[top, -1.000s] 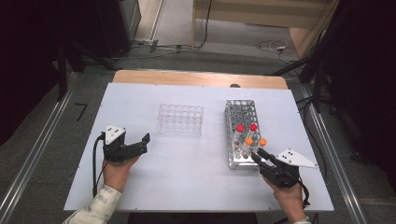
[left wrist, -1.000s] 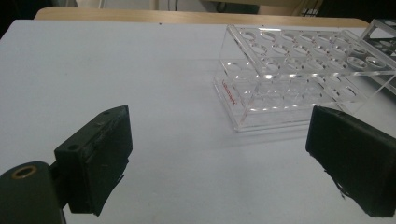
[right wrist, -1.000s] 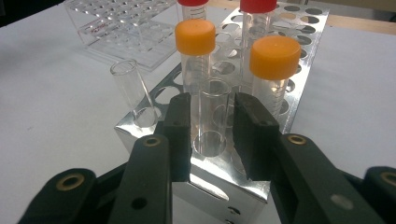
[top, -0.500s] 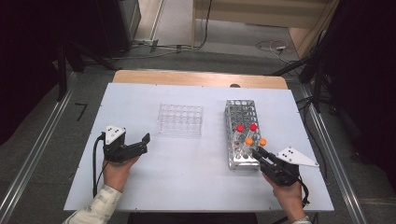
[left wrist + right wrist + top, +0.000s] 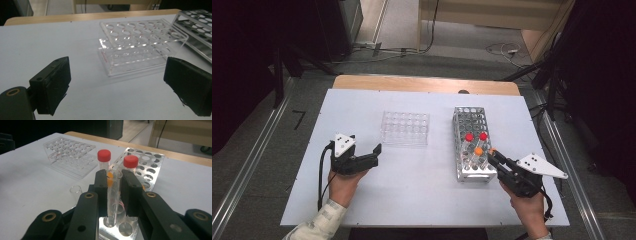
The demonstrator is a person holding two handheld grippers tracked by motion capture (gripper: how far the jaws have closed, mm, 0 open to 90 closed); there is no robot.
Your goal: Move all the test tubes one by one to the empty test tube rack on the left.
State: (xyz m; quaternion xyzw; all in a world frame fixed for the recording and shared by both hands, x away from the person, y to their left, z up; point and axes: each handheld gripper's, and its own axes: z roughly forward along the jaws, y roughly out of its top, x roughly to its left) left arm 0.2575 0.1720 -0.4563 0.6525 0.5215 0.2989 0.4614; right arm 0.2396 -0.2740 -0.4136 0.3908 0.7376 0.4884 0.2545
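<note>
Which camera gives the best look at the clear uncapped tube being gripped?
The right gripper view: the clear tube stands close up, pinched between the right gripper, its foot in the metal rack. In the high view the gripper hides the tube. The left gripper view looks at the empty clear rack.

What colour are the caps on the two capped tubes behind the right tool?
Red, on both capped tubes; clearest in the right gripper view.
</note>
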